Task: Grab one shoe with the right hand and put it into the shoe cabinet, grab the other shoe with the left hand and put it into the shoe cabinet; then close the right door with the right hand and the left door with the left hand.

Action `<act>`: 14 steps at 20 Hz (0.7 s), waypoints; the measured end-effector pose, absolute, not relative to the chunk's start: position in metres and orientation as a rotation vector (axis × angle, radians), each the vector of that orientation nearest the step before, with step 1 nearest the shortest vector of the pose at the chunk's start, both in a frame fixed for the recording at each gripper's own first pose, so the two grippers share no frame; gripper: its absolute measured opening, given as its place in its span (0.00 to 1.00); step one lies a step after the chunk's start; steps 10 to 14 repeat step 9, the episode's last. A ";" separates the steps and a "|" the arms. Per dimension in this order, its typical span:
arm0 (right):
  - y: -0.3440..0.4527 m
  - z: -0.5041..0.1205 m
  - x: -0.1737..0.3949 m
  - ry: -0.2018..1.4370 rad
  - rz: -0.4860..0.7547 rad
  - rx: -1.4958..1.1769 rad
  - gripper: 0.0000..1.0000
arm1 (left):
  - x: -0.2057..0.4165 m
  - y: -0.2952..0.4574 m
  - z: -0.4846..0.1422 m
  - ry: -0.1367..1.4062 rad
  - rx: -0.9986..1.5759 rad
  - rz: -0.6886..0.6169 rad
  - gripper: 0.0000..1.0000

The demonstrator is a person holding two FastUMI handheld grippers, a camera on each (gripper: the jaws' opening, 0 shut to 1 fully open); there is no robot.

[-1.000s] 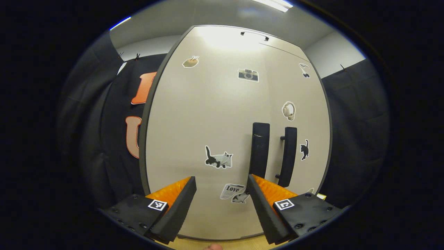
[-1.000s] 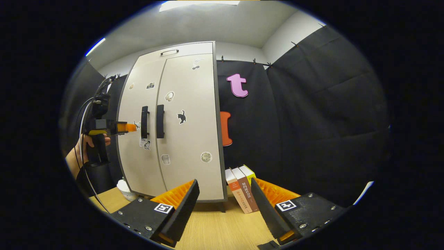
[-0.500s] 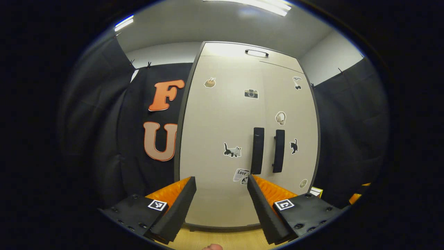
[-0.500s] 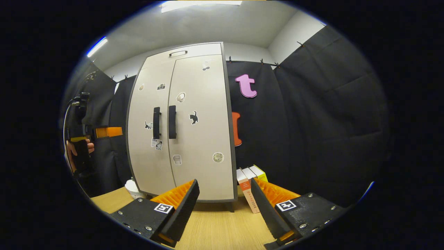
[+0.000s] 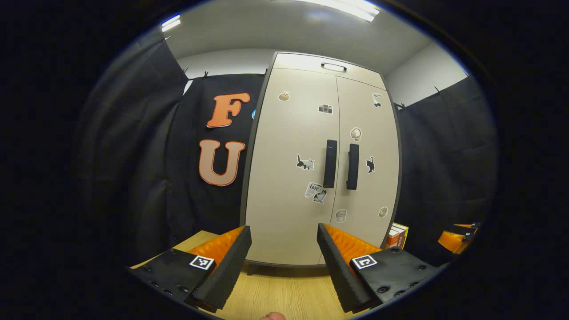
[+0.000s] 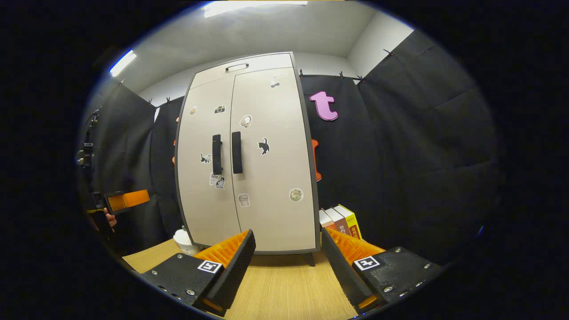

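**Both cabinet doors shut; task judged at its end**

The shoe cabinet (image 5: 306,178) is standing on the wooden bench (image 6: 284,289), backed by the booth's black cloth wall. Its left door (image 5: 291,146) and right door (image 5: 366,146) are lying flush with each other, the two black handles (image 5: 341,163) sitting side by side at the centre seam with no gap showing between the panels. Stickers are dotting both doors. The interior is hidden, so the shoes cannot be confirmed by sight; since neither is lying on the visible bench, they are judged to be inside.

Beside the cabinet's right flank, a short row of books (image 6: 340,220) is leaning against the cloth. At its left foot, a small white bowl-like item (image 6: 183,240) is resting on the bench; what it holds cannot be told.

The left claw (image 5: 283,253) is pointing at the left door from well apart, fingers spread wide and gripping nothing. The right claw (image 6: 286,260) is facing the right door, likewise spread and empty. In the right gripper view the left claw is also appearing at the far left edge, held by a hand (image 6: 109,218).

Judgement: closing the doors, the last step, appears complete. The next move calls for nothing beyond keeping both claws clear of the handles.
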State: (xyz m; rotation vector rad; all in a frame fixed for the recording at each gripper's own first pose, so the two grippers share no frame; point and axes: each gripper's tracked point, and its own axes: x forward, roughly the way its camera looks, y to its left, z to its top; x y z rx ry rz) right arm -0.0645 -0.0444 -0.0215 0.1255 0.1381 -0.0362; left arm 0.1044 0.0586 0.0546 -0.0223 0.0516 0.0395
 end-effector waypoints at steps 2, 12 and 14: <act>-0.041 -0.022 -0.067 0.142 -0.031 0.123 0.92 | 0.092 0.072 0.041 0.072 -0.025 0.068 0.96; -0.040 -0.027 -0.067 0.153 -0.043 0.125 0.92 | 0.071 0.096 0.031 0.067 0.010 0.140 0.96; -0.040 -0.027 -0.067 0.153 -0.043 0.125 0.92 | 0.071 0.096 0.031 0.067 0.010 0.140 0.96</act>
